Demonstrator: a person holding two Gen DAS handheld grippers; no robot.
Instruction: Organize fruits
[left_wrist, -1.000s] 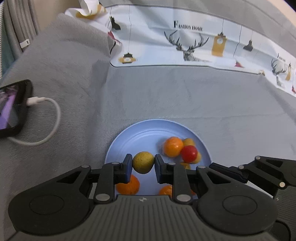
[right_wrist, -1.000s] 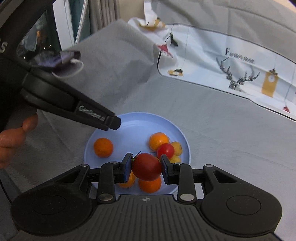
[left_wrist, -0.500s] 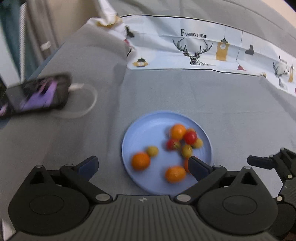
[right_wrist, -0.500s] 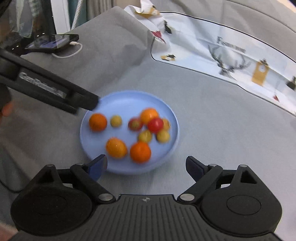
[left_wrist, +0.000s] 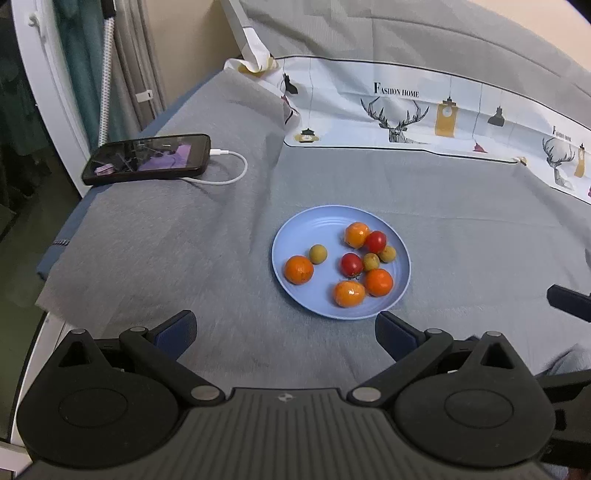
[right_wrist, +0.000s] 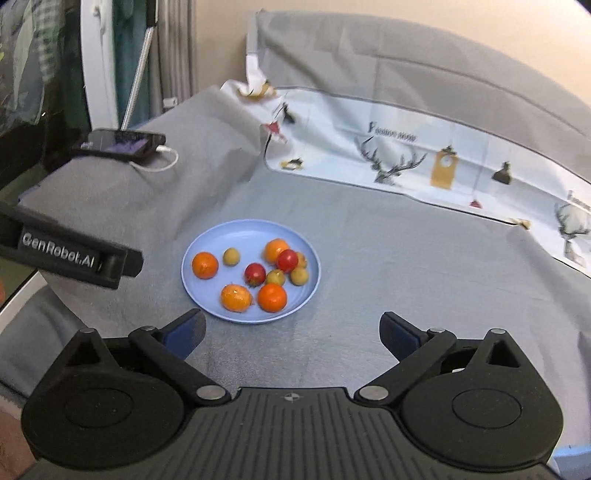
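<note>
L tongs (left_wrist: 284, 332) wide open, R tongs (right_wrist: 291, 332) just opened, both empty, fruits (left_wrist: 349, 264) on blue plate (left_wrist: 295, 229)

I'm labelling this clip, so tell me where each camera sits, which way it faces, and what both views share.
Left wrist: sits on the left gripper, looking forward and down between its open, empty fingers at the plate; the right gripper's tip shows at the right edge.
Right wrist: sits on the right gripper, fingers open and empty, facing the plate; the left gripper crosses at the left.
Shared: plate of fruit, phone, grey cloth.
</note>
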